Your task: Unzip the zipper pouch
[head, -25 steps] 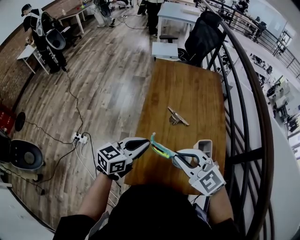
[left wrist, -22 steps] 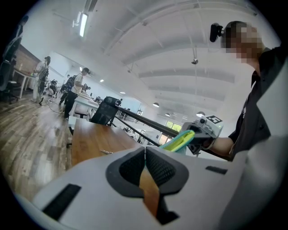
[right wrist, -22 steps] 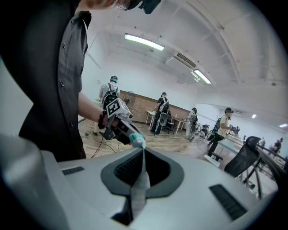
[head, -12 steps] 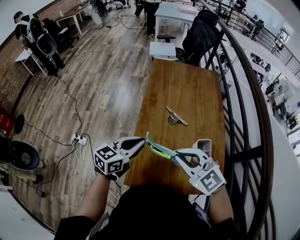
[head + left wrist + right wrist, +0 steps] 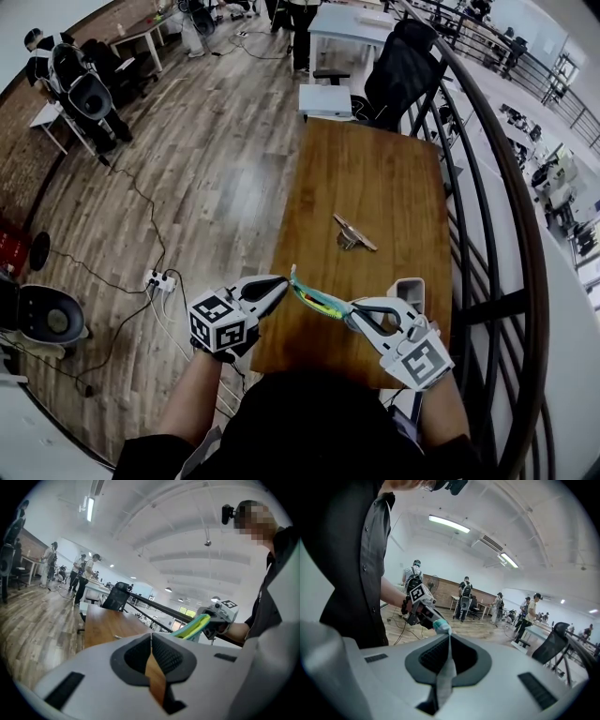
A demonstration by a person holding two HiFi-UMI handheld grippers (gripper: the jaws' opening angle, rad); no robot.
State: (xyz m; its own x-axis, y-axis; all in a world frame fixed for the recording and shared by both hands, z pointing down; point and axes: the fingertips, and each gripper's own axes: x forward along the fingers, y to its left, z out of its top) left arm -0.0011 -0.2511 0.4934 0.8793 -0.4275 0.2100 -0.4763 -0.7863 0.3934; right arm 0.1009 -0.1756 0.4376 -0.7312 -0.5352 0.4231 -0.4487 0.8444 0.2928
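Wood-plank floor [image 5: 187,187] off the desk's [image 5: 375,178] left edge, with a white power strip [image 5: 157,277] and trailing cables [image 5: 112,272] lying on it.

Next, left gripper [image 5: 279,284], level with the desk's near left corner, jaws pressed together on the teal end of the pouch [image 5: 314,300]. From its own view, pads meeting at the tip, with yellow-green fabric running off to the right from there. Cannot tell whether the pinch sits on the zipper pull or on plain fabric.

Pouch clear of the desk, held in the air above the near edge. Stretched taut as a narrow band of teal, yellow and green, spanning from the left gripper to the right one.

Right gripper [image 5: 349,319] over the middle of the near edge, jaws likewise closed on the pouch's other end. In its own view, fabric seen edge-on as a thin grey strip between the pads, with the teal tip showing beyond at the left gripper.

Farther up, near the desk's middle, a small metal piece [image 5: 353,232] lying flat, well apart from both grippers. Black chair [image 5: 403,66] at the far edge. Dark railing [image 5: 487,187] along the right edge.
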